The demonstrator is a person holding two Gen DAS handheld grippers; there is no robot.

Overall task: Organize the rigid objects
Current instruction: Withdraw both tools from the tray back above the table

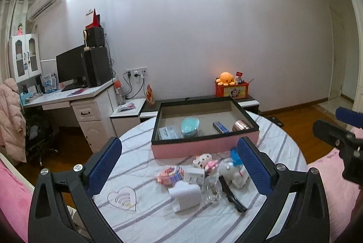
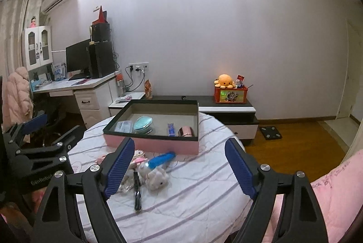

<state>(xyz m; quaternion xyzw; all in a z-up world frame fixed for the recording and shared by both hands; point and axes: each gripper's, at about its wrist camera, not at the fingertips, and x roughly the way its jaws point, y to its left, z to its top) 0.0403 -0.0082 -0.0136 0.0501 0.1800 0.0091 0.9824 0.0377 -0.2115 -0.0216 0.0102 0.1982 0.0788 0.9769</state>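
My left gripper [image 1: 181, 159] is spread wide, holding nothing, above the clutter on the striped round table [image 1: 279, 140]. Right gripper [image 2: 179, 165] also spread, nothing in it, over the table's right half. Pink box w/ black rim [image 1: 199, 148] sits at the far side; inside: a small white pack [image 1: 167, 132], teal case [image 1: 190, 127], blue box [image 1: 220, 126], pink metallic cup [image 1: 241, 125] on its side. In front of the box, loose: block toy [image 1: 170, 174], white heart-shaped thing [image 1: 186, 196], clear glass bottle [image 1: 212, 189], black pen-like stick [image 1: 231, 194], white plush [image 1: 233, 171], blue tube [image 2: 161, 159].
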